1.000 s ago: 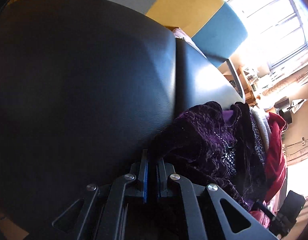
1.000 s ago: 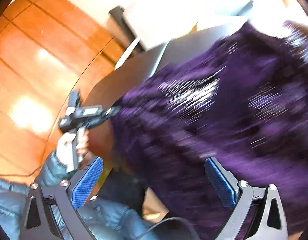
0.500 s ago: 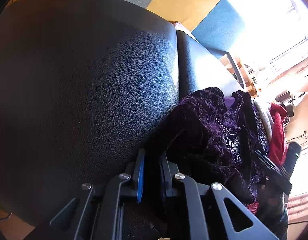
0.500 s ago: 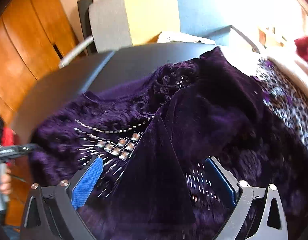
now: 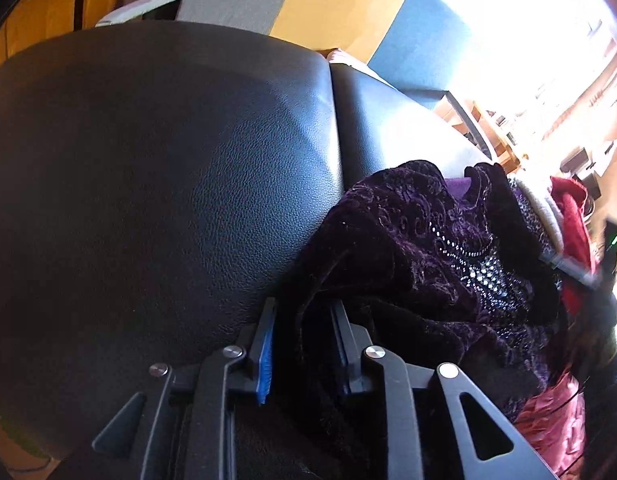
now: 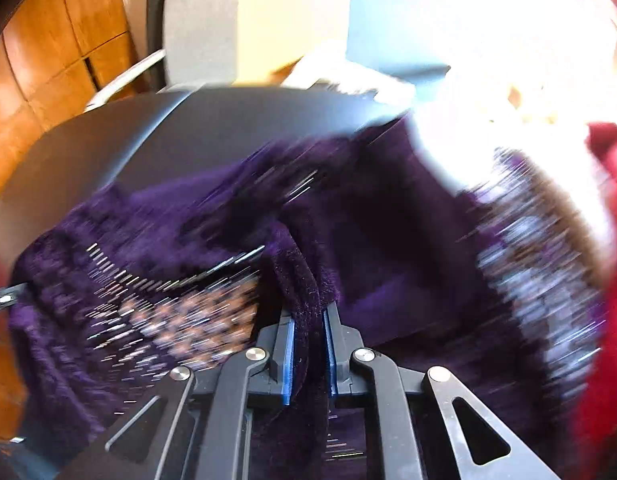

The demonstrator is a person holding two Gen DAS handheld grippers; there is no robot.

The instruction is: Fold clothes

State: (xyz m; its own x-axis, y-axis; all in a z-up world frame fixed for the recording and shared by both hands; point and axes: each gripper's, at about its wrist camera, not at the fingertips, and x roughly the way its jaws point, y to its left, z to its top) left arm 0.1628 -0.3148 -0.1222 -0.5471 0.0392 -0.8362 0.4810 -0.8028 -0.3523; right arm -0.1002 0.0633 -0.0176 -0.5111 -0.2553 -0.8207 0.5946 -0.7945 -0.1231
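Left tongs: my left gripper [image 5: 302, 312] has a dark fold of the purple velvet garment [image 5: 436, 256] lying between its blue-padded fingers [image 5: 265, 354]. The jaws have just been spreading, and I cannot tell whether the pads still press the cloth.

Right tongs: my right gripper [image 6: 308, 320] is pressed together on a ridge of the same purple velvet garment [image 6: 212, 232]. The jaws have just snapped closed, and the fold stands up between the two blue pads [image 6: 287, 360].

Garment, left wrist view: it lies bunched on the black leather cushion [image 5: 156, 184], from about 6 o'clock out to 3 o'clock, with its beaded panel [image 5: 484, 276] toward 3 o'clock.

Garment, right wrist view: it spreads across the middle of the frame, heavily blurred. The beadwork [image 6: 180, 312] sits at about 8 o'clock, and the black leather cushion [image 6: 196, 128] shows beyond it toward 11 o'clock.

Other clothes: a red garment [image 5: 572, 216] lies at 3 o'clock in the left view. The red garment [image 6: 608, 240] is also at 3 o'clock in the right view, with a speckled cloth [image 6: 540, 264] just beside the purple one.

Behind: a chair back in grey, yellow and blue panels [image 5: 348, 4] stands at 12 o'clock.

Far side: my right gripper's tip [image 5: 568, 270] shows at 3 o'clock in the left view, against the velvet.
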